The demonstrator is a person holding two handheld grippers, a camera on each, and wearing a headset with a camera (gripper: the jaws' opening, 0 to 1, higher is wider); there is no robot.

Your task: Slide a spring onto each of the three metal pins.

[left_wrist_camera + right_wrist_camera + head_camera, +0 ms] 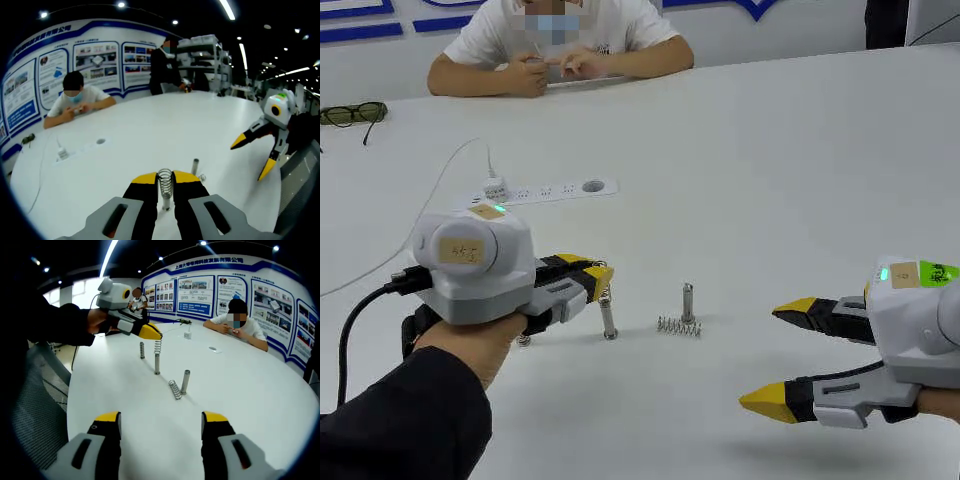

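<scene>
Your left gripper (pixel 165 176) has its jaws closed on a spring (pixel 164 186) atop the middle pin (pixel 157 365). It looks light and squashy, so pinch it gently mid-coil. Your right gripper (pixel 161 416) hangs wide open. A loose spring (pixel 174 389) lies just beside the bare pin (pixel 185 381).

Bright overhead light, fisheye-warped edges

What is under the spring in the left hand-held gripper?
A metal pin stands upright right below the spring that the left hand-held gripper pinches. The coils and jaws cover the pin's top, so whether it is already inside the spring cannot be seen.
</scene>
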